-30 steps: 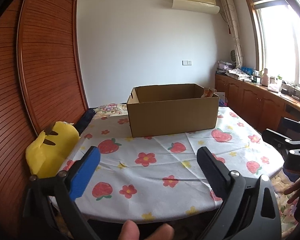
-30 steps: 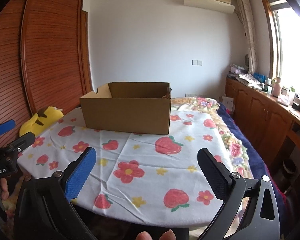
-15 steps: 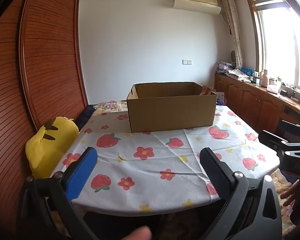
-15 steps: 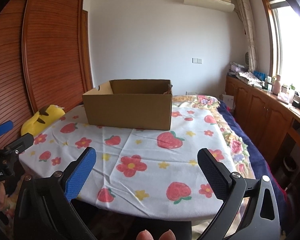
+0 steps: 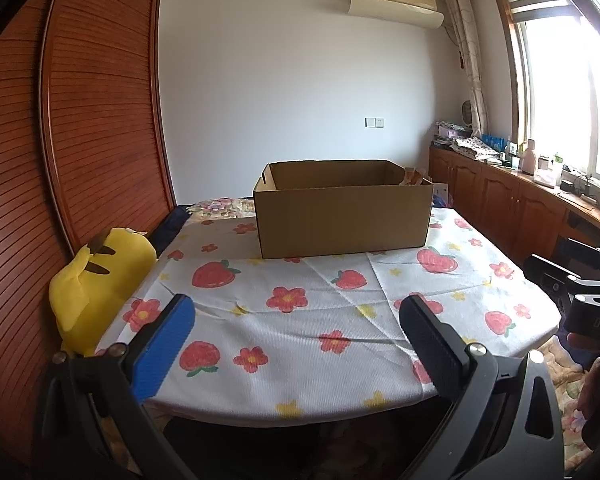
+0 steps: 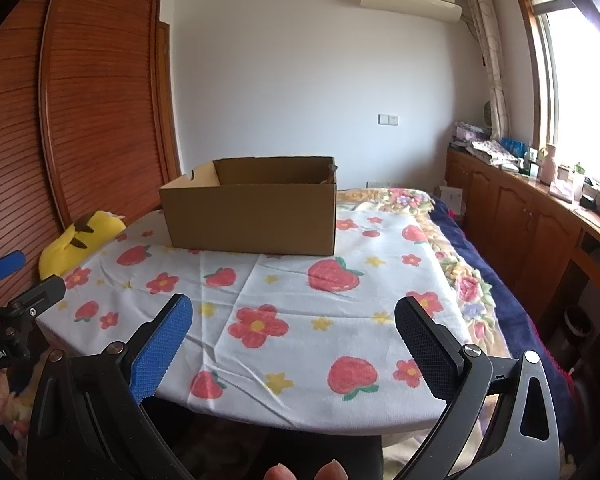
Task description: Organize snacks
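Note:
An open brown cardboard box (image 5: 342,216) (image 6: 252,216) stands at the far side of a table covered with a strawberry-and-flower cloth (image 5: 308,320) (image 6: 300,312). A bit of orange packaging (image 5: 412,177) peeks above the box's far right corner; the rest of its inside is hidden. My left gripper (image 5: 296,320) hovers open over the near table edge, nothing between its fingers. My right gripper (image 6: 294,318) is also open and empty, off the table's near right side. No loose snacks show on the cloth.
A yellow plush toy (image 5: 96,280) (image 6: 80,242) leans at the table's left edge against a wooden slatted wardrobe (image 5: 80,120). A bed with floral bedding (image 6: 460,264) lies right of the table. Wooden cabinets (image 5: 520,204) with clutter run under the window.
Both grippers have drawn back and lowered from the table; the box looks farther and the near table edge now shows. Both stay open and empty.

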A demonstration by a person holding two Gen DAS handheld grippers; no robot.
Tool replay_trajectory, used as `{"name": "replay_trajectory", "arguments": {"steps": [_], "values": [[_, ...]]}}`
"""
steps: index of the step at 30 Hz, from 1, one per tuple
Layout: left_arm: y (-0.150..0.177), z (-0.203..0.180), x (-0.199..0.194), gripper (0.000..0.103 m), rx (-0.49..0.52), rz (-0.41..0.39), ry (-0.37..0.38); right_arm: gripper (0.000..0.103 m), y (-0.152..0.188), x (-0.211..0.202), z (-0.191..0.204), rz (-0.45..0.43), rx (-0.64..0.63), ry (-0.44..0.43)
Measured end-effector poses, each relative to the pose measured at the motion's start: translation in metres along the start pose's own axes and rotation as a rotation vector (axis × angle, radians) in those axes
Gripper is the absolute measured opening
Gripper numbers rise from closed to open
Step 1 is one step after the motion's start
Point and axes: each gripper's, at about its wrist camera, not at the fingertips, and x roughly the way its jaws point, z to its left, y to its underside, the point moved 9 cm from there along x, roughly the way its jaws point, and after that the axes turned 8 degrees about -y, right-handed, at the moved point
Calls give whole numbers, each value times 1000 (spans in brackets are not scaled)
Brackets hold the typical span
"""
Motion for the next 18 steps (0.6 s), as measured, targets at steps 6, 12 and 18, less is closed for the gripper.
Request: {"name": "replay_trajectory", "arguments": {"steps": [6, 12, 18], "values": [[-2, 1, -2, 103, 1, -6, -2, 103, -1, -3, -1, -6, -1, 7], [-4, 1, -3, 103, -2, -10, -3, 103, -1, -4, -1, -7, -1, 8], [-4, 1, -4, 103, 1, -12, -6, 103, -1, -5, 0, -7, 0, 8]]}}
